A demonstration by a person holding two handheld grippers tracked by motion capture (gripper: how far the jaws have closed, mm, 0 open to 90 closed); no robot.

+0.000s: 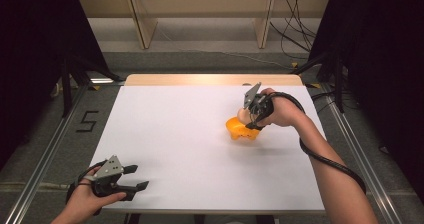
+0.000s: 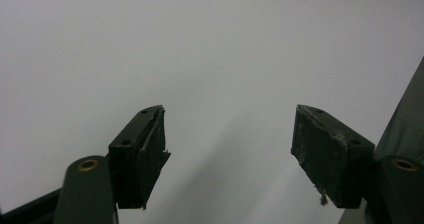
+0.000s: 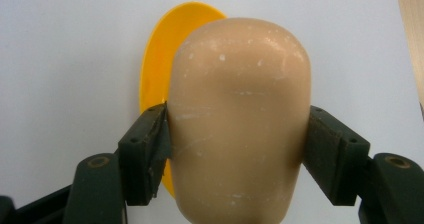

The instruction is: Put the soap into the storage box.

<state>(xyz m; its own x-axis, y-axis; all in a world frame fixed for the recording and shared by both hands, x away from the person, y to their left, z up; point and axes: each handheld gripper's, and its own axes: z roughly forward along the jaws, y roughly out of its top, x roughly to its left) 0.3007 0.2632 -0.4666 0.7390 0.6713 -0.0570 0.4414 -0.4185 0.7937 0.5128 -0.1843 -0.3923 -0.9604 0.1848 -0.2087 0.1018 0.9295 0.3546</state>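
Observation:
A beige rounded object (image 3: 239,84), smooth and a little scuffed, is clamped at its sides between the two black jaws of my right gripper (image 3: 237,136). Behind it an orange bowl-like piece (image 3: 159,66) lies on the white table. In the high view the right gripper (image 1: 248,118) holds the beige object (image 1: 242,115) directly over the orange piece (image 1: 241,130) at the table's right middle; whether they touch I cannot tell. My left gripper (image 1: 140,177) rests near the front left corner, open, with nothing between its jaws (image 2: 227,134).
The white sheet (image 1: 175,134) covers the table, with a wooden strip (image 1: 210,79) at its far edge. Black curtains and metal rails flank both sides. A thick black cable (image 1: 325,159) trails along the person's right forearm.

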